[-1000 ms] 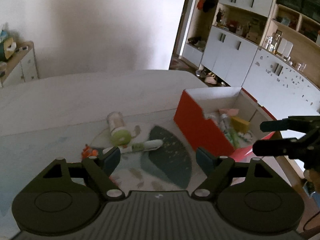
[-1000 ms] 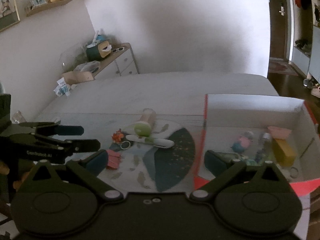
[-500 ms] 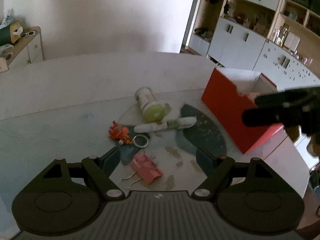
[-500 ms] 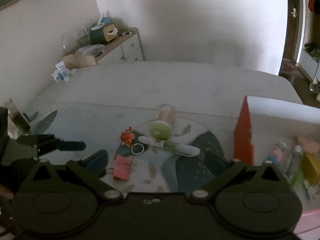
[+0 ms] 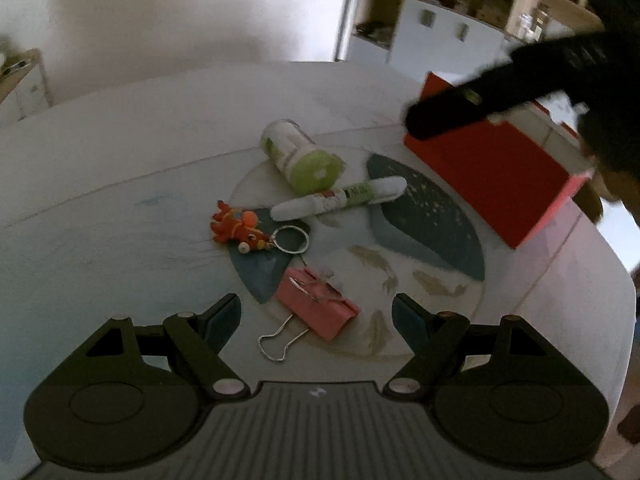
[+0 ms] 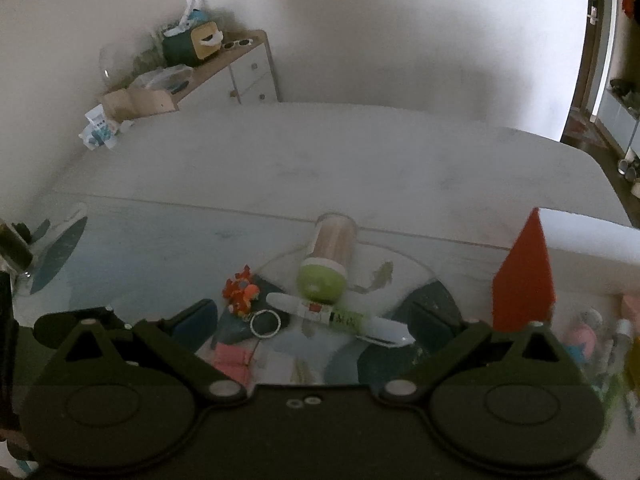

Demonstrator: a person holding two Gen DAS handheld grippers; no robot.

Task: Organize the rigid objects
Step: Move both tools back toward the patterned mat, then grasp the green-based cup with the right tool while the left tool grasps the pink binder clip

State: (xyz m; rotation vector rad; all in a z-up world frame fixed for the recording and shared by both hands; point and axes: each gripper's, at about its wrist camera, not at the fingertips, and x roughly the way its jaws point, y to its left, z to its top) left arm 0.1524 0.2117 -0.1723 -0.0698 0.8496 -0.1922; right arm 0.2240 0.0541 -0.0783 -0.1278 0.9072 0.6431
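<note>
The pink clip lies flat just ahead between the left gripper's spread, empty fingers; its wire handles could snag or skid it. The right gripper, also open, hovers over the pen.

Your left gripper has its jaws spread wide with nothing between them; the pink binder clip lies just ahead in the gap, its wire handle nearest you. Beyond it the keychain, pen and green-capped jar sit bunched close together, jar cap touching the pen, so there is little room between them. The red box walls off the right side. The right gripper reaches in over the box's near corner, crowding that side. The table is bare on the far left and far side.
</note>
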